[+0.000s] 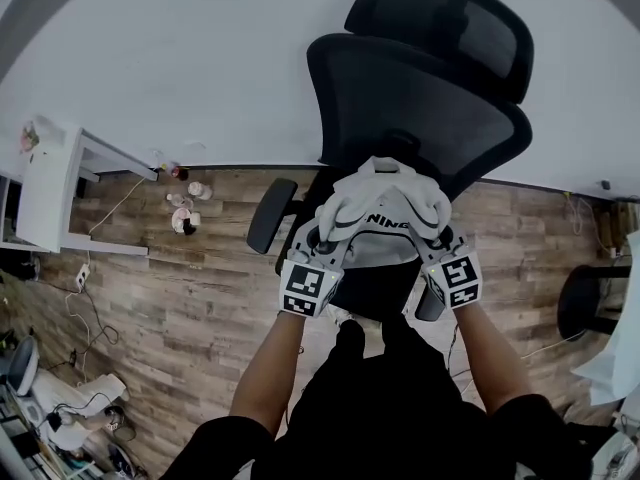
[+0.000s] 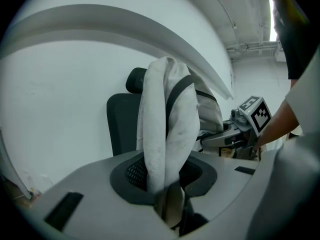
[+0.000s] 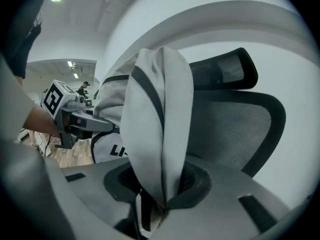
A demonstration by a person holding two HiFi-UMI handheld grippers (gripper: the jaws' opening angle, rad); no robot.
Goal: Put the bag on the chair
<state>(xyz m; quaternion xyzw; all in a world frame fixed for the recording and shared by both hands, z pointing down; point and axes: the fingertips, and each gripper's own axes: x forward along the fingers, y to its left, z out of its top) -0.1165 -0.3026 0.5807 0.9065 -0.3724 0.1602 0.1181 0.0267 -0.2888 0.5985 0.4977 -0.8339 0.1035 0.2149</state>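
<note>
A light grey bag (image 1: 385, 220) with black trim hangs in the air over the seat of a black mesh office chair (image 1: 420, 88). My left gripper (image 1: 322, 240) is shut on the bag's left shoulder strap (image 2: 167, 134). My right gripper (image 1: 438, 240) is shut on the right strap (image 3: 157, 134). In each gripper view the folded fabric rises straight out of the jaws and hides the fingertips. The chair's backrest (image 3: 235, 129) stands just behind the bag, and the other gripper (image 2: 250, 119) shows beside it.
The chair has a left armrest (image 1: 270, 215) and stands against a white wall. A white shelf unit (image 1: 50, 193) and several small bottles (image 1: 185, 208) sit on the wooden floor at the left. Cables and clutter (image 1: 70, 408) lie at the lower left.
</note>
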